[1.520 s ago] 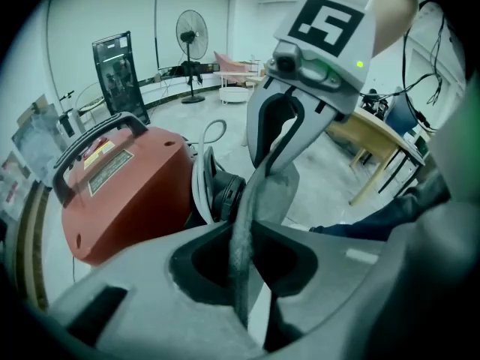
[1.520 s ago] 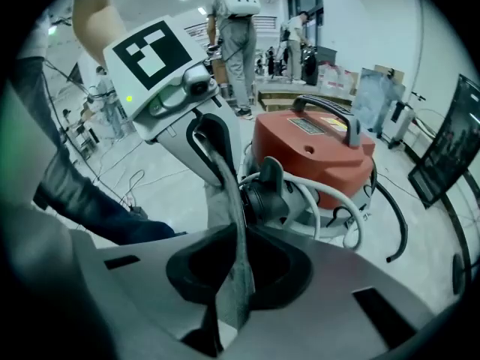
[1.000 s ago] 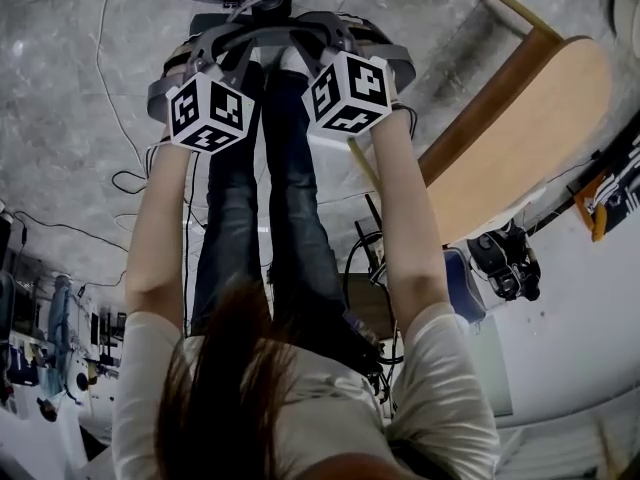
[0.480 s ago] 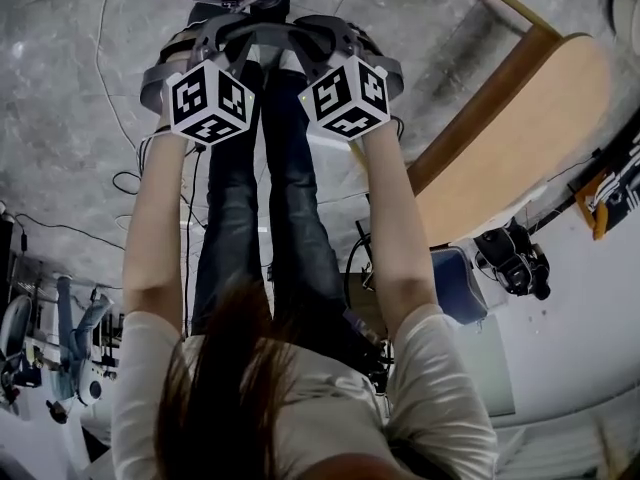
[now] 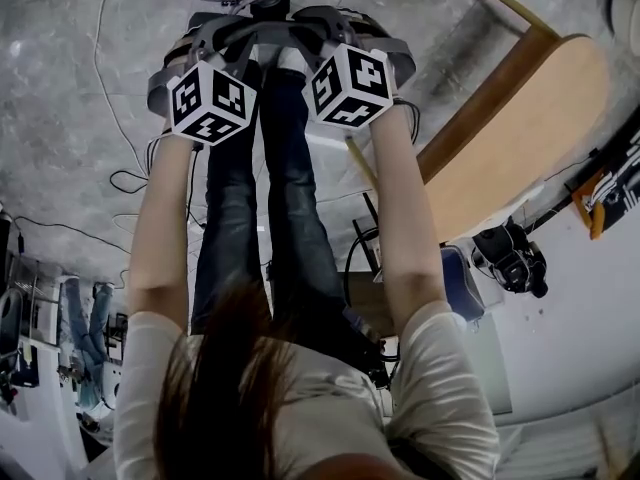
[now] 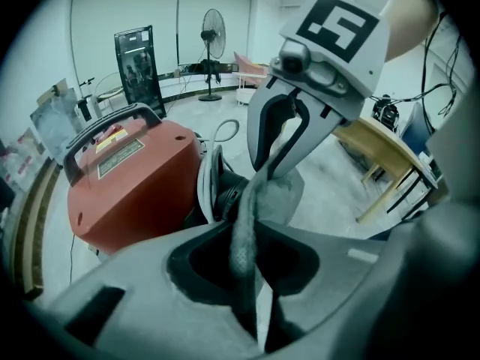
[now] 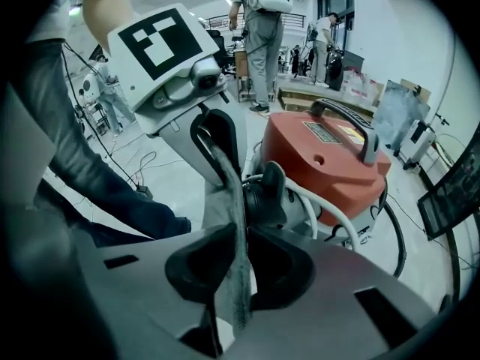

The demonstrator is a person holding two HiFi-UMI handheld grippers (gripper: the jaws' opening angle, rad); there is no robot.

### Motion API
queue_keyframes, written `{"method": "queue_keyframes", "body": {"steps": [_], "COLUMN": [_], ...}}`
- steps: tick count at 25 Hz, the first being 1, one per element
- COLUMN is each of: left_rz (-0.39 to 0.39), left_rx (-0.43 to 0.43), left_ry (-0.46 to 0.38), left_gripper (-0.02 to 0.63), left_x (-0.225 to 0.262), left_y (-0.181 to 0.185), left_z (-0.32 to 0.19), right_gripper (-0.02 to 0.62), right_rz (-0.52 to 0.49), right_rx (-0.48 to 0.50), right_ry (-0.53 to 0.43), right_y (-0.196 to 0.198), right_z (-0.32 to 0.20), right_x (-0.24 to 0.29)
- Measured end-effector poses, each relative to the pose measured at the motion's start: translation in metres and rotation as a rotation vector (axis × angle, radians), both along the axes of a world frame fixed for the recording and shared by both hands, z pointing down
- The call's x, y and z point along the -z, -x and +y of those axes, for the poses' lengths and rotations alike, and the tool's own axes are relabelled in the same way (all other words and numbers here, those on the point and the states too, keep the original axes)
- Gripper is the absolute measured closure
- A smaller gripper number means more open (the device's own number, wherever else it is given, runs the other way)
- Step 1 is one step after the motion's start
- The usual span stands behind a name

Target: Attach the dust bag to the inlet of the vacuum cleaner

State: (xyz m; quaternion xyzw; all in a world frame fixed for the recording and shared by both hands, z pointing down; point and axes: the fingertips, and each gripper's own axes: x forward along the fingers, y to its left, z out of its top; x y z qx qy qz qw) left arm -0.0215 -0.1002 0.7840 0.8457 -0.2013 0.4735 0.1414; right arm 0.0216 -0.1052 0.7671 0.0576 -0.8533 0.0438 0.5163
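Left gripper view has the left gripper [image 6: 246,227] closed on a fold of the grey dust bag [image 6: 289,193]. The cloth fills the narrow gap between its jaws and the pads lie against it, though the jaws have just been opening a little. The right gripper [image 6: 268,163] reaches in from the upper right and grips the far edge of the same bag.

Right gripper view shows the same on its side: a strip of bag cloth runs through its jaws, which press on it, and these too have just been easing apart.

The bag hangs between the two grippers, just beside the black inlet [image 6: 225,193] on the near side of the red vacuum [image 6: 135,178]. I cannot tell whether the bag's mouth sits on the inlet. The vacuum stands on the floor [image 5: 60,118], with a grey handle [image 7: 352,126] on top and a white hose [image 7: 334,220] curling round its base.

Head view shows the marker cubes [image 5: 210,103] side by side at the ends of outstretched arms, above the person's legs [image 5: 290,198]. The vacuum lies at the far edge. A wooden table [image 5: 520,138] stands to the right, and cables [image 5: 110,88] trail on the floor to the left. A fan [image 6: 214,28] stands far back in the room.
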Motion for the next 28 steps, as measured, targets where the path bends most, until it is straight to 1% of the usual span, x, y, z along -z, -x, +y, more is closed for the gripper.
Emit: {"method": "queue_keyframes", "body": {"steps": [4,6,9,13,15,18,20,23,26,28], "left_rz": [0.003,0.007,0.000,0.011,0.018,0.027,0.034,0.060,0.096,0.117], "left_rx": [0.011,0.042,0.079,0.099,0.113,0.129,0.144,0.188,0.230,0.243], "left_ry": [0.016,0.039,0.072,0.102,0.110,0.110,0.108,0.100,0.081,0.062], "left_gripper": [0.523,0.520,0.506,0.465,0.445,0.430,0.426,0.426,0.426,0.426], "left_x": [0.001,0.000,-0.001,0.002,0.005,0.010,0.015,0.027,0.044,0.056], "left_y": [0.000,0.001,0.001,0.003,0.005,0.006,0.008,0.008,0.005,0.002], "left_z": [0.000,0.000,0.004,0.011,0.012,0.013,0.012,0.009,0.003,-0.001], "right_gripper": [0.545,0.540,0.522,0.451,0.426,0.389,0.382,0.382,0.405,0.420], "right_rz": [-0.003,0.000,0.002,0.010,0.005,-0.011,-0.038,-0.112,-0.206,-0.265], "right_rx": [-0.096,-0.141,-0.181,-0.206,-0.218,-0.268,-0.330,-0.447,-0.581,-0.650], "right_ry": [0.002,0.014,0.035,0.094,0.115,0.117,0.111,0.105,0.112,0.127], "right_y": [-0.001,0.000,0.000,-0.004,-0.006,-0.010,-0.012,-0.014,-0.014,-0.013], "right_z": [0.001,0.001,0.004,0.012,0.016,0.015,0.011,0.003,-0.005,-0.009], "right_x": [0.001,0.002,0.001,-0.001,0.001,0.006,0.012,0.028,0.045,0.057]}}
